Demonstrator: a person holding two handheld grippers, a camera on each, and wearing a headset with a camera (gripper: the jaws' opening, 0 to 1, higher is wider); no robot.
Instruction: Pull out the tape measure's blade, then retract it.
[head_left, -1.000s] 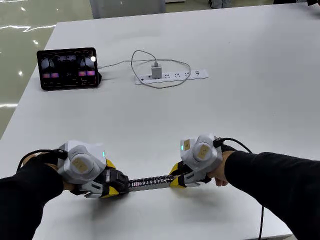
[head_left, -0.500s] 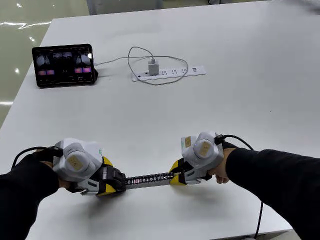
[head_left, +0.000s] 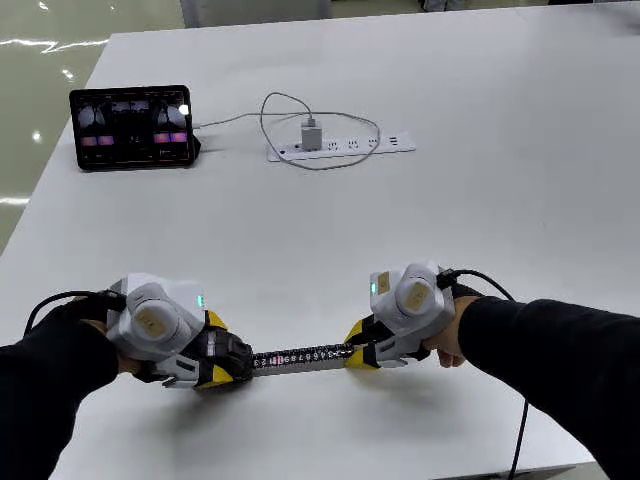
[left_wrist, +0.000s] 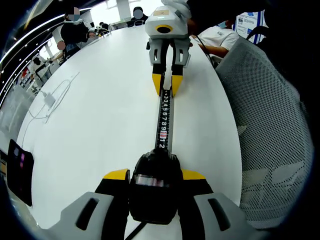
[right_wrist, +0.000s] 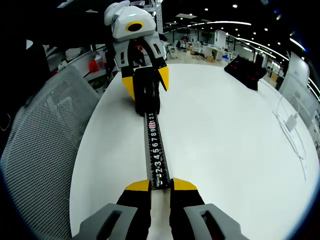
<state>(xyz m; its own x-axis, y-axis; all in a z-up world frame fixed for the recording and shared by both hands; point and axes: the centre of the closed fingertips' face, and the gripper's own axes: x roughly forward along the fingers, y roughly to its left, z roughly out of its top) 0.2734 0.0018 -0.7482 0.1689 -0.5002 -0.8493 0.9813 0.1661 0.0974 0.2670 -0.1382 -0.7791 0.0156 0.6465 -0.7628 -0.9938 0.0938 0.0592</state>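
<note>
One tape case (left_wrist: 155, 192) in left gripper (head_left: 224, 350); blade (head_left: 300, 357) in right gripper (head_left: 353, 348).

smooth white table (head_left: 480, 150), faint sheen. tape measure case (left_wrist: 154, 192) black matt plastic; blade (right_wrist: 154, 150) printed, looks metal. tablet (head_left: 132, 126) screen glossy. chair (left_wrist: 270, 125) grey woven mesh.

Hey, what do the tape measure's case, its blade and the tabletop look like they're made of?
Case: likely black plastic, perhaps rubberised, judging by its dull, soft sheen.
Blade: probably thin coated steel, a straight, flat dark strip with printed white numerals.
Tabletop: smooth white laminate or painted board with a faint sheen; the core cannot be told.
</note>
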